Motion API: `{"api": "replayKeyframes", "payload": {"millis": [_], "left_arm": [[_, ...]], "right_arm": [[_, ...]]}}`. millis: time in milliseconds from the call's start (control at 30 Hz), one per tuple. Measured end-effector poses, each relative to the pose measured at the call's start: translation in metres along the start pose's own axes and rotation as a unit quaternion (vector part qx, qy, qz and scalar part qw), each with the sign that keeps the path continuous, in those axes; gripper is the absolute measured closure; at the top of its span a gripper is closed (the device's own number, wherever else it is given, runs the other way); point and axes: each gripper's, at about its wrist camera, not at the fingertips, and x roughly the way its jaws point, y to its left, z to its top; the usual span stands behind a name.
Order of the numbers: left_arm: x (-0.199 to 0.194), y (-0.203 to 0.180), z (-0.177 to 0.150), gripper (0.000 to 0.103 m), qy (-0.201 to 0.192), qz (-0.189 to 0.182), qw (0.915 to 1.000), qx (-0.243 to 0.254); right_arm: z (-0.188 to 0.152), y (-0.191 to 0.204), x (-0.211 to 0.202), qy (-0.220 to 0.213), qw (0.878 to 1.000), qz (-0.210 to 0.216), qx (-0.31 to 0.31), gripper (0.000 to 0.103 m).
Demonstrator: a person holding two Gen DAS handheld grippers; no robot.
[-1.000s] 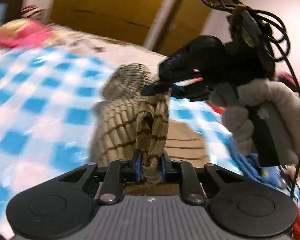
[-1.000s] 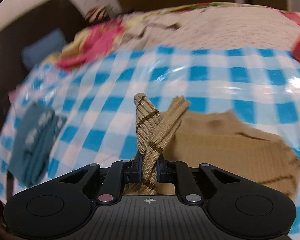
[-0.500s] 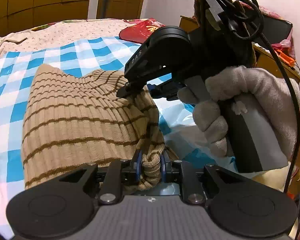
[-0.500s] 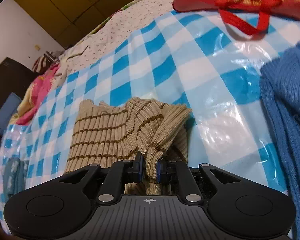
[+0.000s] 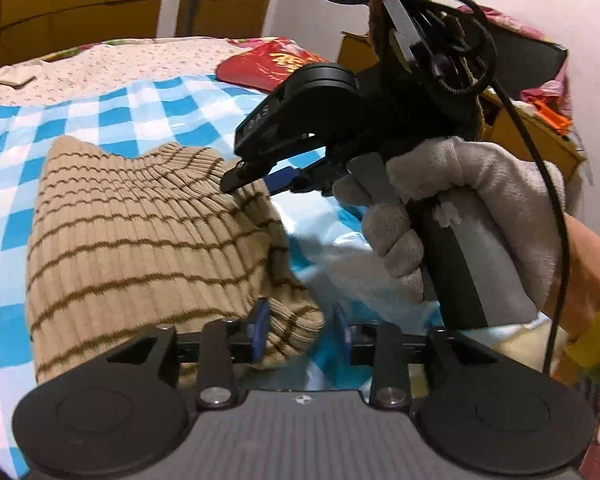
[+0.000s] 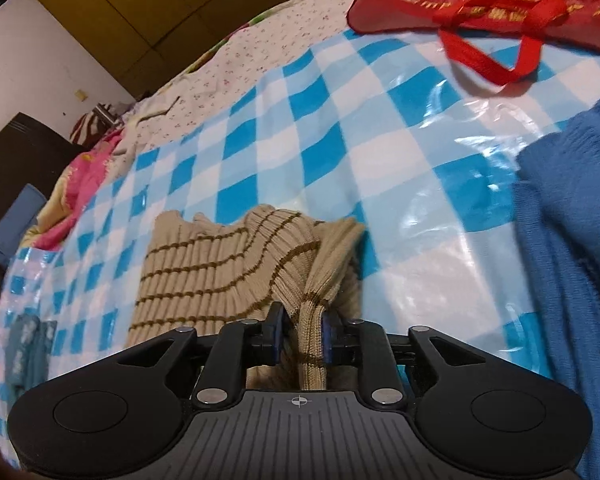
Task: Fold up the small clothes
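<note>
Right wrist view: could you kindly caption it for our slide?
Right gripper opening around the folded striped sweater on the checked sheet.

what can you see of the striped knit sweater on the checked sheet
The striped sweater is a small beige ribbed knit with thin brown stripes, soft and thick. It lies folded on the blue-and-white checked sheet, its upper edge wavy. One bunched corner sits between the opening fingers of the left gripper, touching only the left one. Another gathered fold stands between the opening fingers of the right gripper, against the right one. A blue garment lies apart to its right.
</note>
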Motion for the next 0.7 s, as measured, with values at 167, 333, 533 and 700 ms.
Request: {"api": "replayKeyframes", "payload": {"millis": [167,333,533,700], "left_arm": [[-0.030,0.002,-0.003,0.054,-0.008,-0.020,0.9998,0.006],[-0.062,0.017,-0.009,0.052,-0.027,-0.008,0.9995,0.015],[-0.065,0.039,-0.009,0.052,-0.030,0.038,0.9988,-0.007],[-0.047,0.052,-0.003,0.052,-0.034,0.066,0.9972,-0.004]], "right_arm": [[-0.004,-0.001,-0.027,-0.030,0.998,-0.055,-0.026,0.080],[-0.024,0.011,-0.058,-0.029,0.999,-0.002,-0.042,0.080],[-0.058,0.029,-0.060,0.021,0.996,0.031,-0.082,0.066],[-0.080,0.021,-0.050,0.042,0.995,0.000,-0.086,0.094]]}}
